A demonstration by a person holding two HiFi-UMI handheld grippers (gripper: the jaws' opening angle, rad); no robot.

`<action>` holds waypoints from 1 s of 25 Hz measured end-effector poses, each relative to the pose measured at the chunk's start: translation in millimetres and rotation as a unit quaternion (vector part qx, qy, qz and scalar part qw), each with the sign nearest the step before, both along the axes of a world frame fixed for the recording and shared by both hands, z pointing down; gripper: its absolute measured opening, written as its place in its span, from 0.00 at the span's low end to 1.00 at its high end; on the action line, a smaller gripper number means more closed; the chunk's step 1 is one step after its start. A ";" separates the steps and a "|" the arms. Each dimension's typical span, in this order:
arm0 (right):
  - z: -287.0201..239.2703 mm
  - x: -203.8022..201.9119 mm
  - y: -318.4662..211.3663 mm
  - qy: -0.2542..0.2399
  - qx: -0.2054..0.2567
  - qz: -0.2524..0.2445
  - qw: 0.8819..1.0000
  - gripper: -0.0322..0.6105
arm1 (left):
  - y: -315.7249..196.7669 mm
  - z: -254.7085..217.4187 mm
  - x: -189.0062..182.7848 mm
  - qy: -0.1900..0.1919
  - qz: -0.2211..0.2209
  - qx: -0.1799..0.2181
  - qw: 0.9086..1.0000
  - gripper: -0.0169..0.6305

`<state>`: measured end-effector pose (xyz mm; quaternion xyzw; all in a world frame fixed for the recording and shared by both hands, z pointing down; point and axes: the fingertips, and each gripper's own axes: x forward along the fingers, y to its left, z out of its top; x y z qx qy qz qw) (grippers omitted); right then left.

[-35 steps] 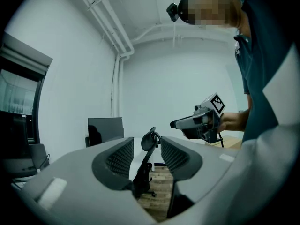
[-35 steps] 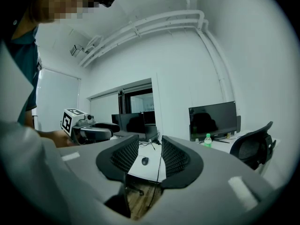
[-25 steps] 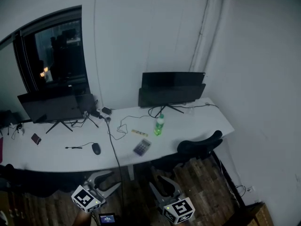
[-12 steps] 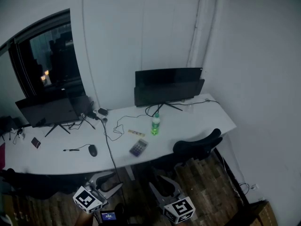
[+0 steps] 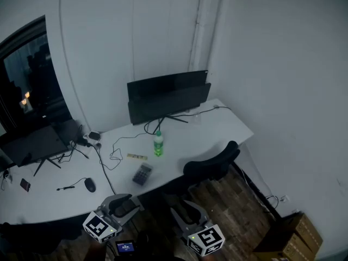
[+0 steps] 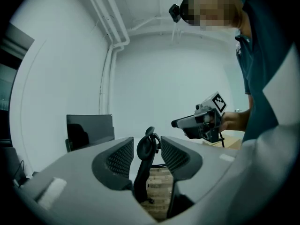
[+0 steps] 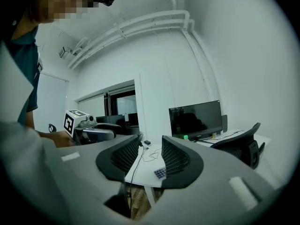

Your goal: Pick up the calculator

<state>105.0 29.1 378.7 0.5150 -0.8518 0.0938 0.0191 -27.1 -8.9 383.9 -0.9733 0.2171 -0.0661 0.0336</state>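
Note:
The calculator (image 5: 142, 174) is a small dark slab with grey keys, lying flat near the front edge of the white desk (image 5: 217, 129). Both grippers hang low in front of the desk, well short of it. My left gripper (image 5: 123, 205) is open and empty; my right gripper (image 5: 188, 213) is open and empty too. In the right gripper view the calculator (image 7: 160, 173) shows far off, just inside the right jaw of the right gripper (image 7: 150, 146). The left gripper (image 6: 146, 146) points at a black office chair (image 6: 148, 149), not at the calculator.
A green bottle (image 5: 158, 144) and a yellowish ruler (image 5: 137, 157) stand just behind the calculator. A dark monitor (image 5: 166, 97) is at the back, with cables, a mouse (image 5: 89, 185) and a second screen (image 5: 38, 143) to the left. The black chair (image 5: 211, 165) is tucked at the desk's right.
The head view has swung right, so the desk and calculator have slid left and slightly down in the picture. Both grippers stay low at the bottom edge, open.

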 end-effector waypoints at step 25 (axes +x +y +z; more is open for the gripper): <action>2.2 -22.2 -82.9 0.024 -0.011 0.095 0.995 0.26 | -122.6 25.3 -14.1 0.009 0.082 -0.016 0.996 0.30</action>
